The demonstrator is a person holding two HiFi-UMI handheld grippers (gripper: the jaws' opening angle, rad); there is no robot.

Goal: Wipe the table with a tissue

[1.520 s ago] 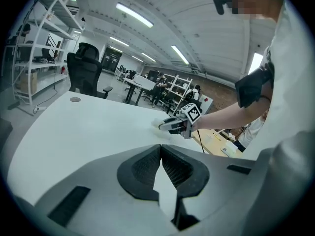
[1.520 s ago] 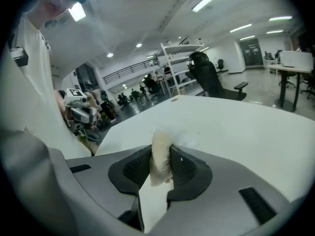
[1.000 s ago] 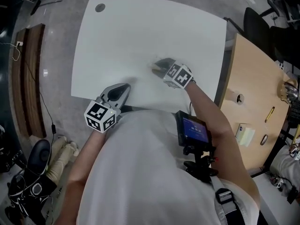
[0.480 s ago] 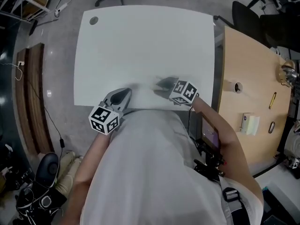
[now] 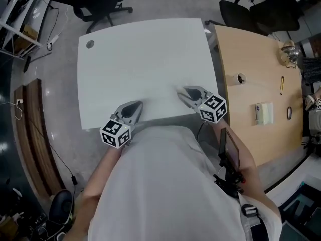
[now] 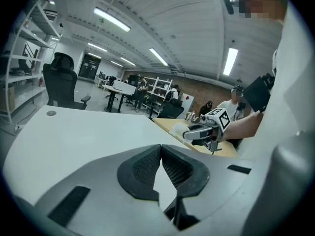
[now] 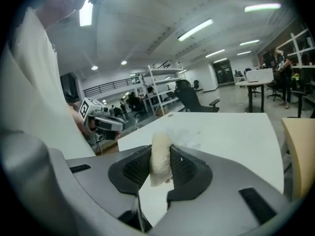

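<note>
At the near edge of the white rectangular table (image 5: 140, 59), the right gripper (image 7: 160, 154) has its jaws clamped on a crumpled white tissue wad (image 7: 160, 167), seemingly held just clear of the surface, though the head view leaves that unclear. Further left, the left gripper (image 6: 161, 150) is empty, its jaw tips pressed together.

White table (image 5: 145, 59), cream tissue (image 7: 160, 156), tan wood desk (image 5: 256, 84) — floor (image 5: 60, 89) grey, chair (image 5: 95, 1) blk.

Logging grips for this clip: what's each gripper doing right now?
Left gripper: closed, empty.
Right gripper: closed on the tissue.
</note>
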